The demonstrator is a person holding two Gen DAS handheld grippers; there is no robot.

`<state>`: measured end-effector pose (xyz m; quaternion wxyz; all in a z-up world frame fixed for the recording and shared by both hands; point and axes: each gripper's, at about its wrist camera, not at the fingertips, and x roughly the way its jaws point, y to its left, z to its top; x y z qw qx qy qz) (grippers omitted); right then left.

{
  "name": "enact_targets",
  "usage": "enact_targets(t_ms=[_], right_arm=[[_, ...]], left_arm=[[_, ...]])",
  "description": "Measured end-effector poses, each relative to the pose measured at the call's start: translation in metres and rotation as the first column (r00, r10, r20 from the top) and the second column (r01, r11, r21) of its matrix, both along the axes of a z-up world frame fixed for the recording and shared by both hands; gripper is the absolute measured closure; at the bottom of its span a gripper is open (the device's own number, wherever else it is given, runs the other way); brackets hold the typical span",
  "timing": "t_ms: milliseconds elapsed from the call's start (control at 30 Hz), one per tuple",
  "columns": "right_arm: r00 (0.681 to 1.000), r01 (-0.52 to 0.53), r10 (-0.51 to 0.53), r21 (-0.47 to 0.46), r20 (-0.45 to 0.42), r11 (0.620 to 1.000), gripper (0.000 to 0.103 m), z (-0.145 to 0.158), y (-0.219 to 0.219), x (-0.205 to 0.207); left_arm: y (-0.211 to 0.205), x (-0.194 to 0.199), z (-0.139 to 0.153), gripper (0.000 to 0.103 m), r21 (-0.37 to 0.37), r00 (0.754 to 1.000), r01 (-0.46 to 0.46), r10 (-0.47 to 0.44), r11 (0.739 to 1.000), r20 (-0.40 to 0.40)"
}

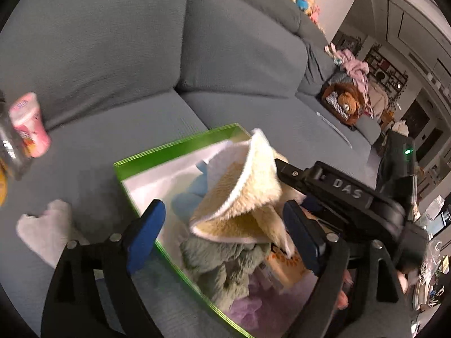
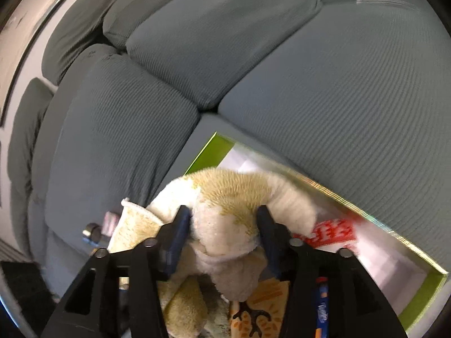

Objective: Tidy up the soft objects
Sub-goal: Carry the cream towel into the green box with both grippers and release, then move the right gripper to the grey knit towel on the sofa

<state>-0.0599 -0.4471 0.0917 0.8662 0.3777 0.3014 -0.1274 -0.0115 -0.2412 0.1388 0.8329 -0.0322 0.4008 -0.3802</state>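
A green box [image 1: 180,148] with a white inside sits on the grey sofa seat. It holds a grey-green plush [image 1: 225,262], a blue soft item [image 1: 191,194], a purple one [image 1: 253,307] and an orange printed one [image 1: 284,264]. A cream and tan fluffy plush [image 1: 248,186] hangs over the box. My right gripper [image 2: 222,219] is shut on this plush [image 2: 231,197] above the box [image 2: 417,290]. The right gripper also shows in the left wrist view [image 1: 338,188]. My left gripper [image 1: 225,222] is open and empty, just above the box's near edge.
A grey-white soft piece [image 1: 48,228] lies on the seat left of the box. A pink pack [image 1: 31,124] stands at far left. A brown teddy [image 1: 346,104] and pink clothes [image 1: 355,67] sit at the sofa's far end. Sofa back cushions [image 2: 225,42] rise behind.
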Motion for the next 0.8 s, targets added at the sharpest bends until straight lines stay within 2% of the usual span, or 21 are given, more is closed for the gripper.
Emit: enact_targets(t_ms=[67,100,200,400,600,700,800], right_arm=[[1.000,0.004,-0.002,-0.058,0.027,0.998,0.032,0.010,0.005,-0.008],[0.999,0.004,0.000,-0.075,0.049,0.997,0.026,0.015,0.007,-0.012],[0.992,0.010,0.004,-0.109,0.129,0.994,0.015,0.030,0.013,-0.025],[0.978,-0.012,0.058,-0.223,0.202,0.975,0.009,0.060,0.042,-0.034],[0.963,-0.080,0.148,-0.286,0.226,0.955,0.008,0.075,0.075,-0.029],[0.958,-0.118,0.194,-0.326,0.211,0.938,0.008,0.080,0.095,-0.023],[0.954,-0.162,0.241,-0.369,0.179,0.915,0.007,0.080,0.118,-0.016]], left_arm=[[0.015,-0.006,0.008,0.014,-0.013,1.000,-0.013,0.013,1.000,0.026],[0.022,-0.008,0.012,0.007,-0.015,0.999,-0.019,0.020,1.000,0.037],[0.054,-0.016,0.021,0.004,-0.035,0.994,-0.075,0.078,0.997,0.074],[0.121,-0.026,0.014,0.002,-0.053,0.973,-0.223,0.225,0.973,0.054],[0.191,-0.027,-0.010,0.002,-0.040,0.920,-0.392,0.391,0.919,-0.021],[0.221,-0.024,-0.024,0.002,-0.014,0.884,-0.466,0.465,0.885,-0.041],[0.250,-0.023,-0.037,0.002,0.007,0.834,-0.551,0.551,0.834,-0.035]])
